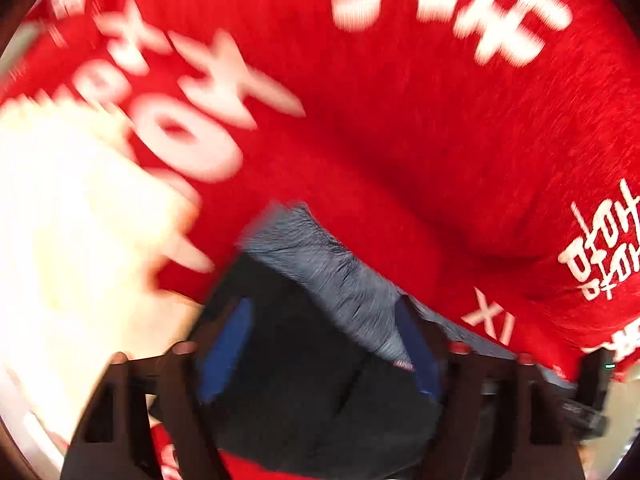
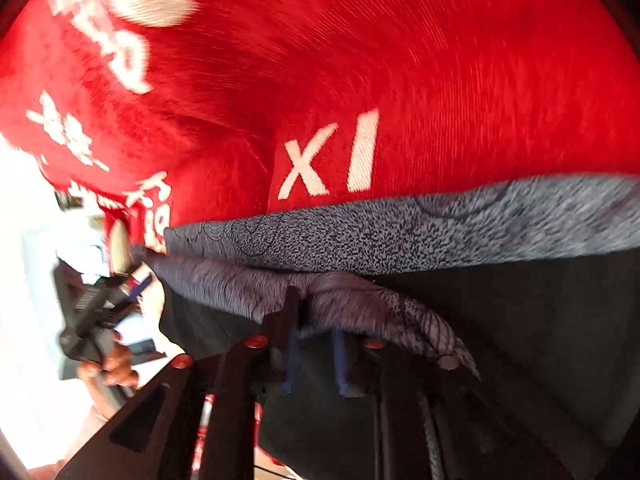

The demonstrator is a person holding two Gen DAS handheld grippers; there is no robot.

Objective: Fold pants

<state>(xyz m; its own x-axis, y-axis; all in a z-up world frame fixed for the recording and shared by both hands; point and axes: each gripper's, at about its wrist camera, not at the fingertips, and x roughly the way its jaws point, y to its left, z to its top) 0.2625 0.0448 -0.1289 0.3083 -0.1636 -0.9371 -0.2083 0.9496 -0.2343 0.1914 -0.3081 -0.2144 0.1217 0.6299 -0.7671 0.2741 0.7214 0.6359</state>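
Note:
The pants are dark with a speckled grey waistband [image 2: 400, 232]. In the right wrist view my right gripper [image 2: 316, 320] is shut on a fold of the grey band, its blue pads close together. In the left wrist view my left gripper [image 1: 324, 312] has its blue pads [image 1: 228, 344] set wide apart, with dark pants cloth [image 1: 304, 380] and a grey fold [image 1: 340, 280] lying between them. The frame is blurred and I cannot tell if the left jaws pinch the cloth. The left gripper [image 2: 100, 312] also shows at the left of the right wrist view.
A red cloth with white lettering [image 1: 400, 120] fills the background of both views, also seen in the right wrist view [image 2: 400, 80]. A bright, washed-out area [image 1: 60, 220] lies at the left.

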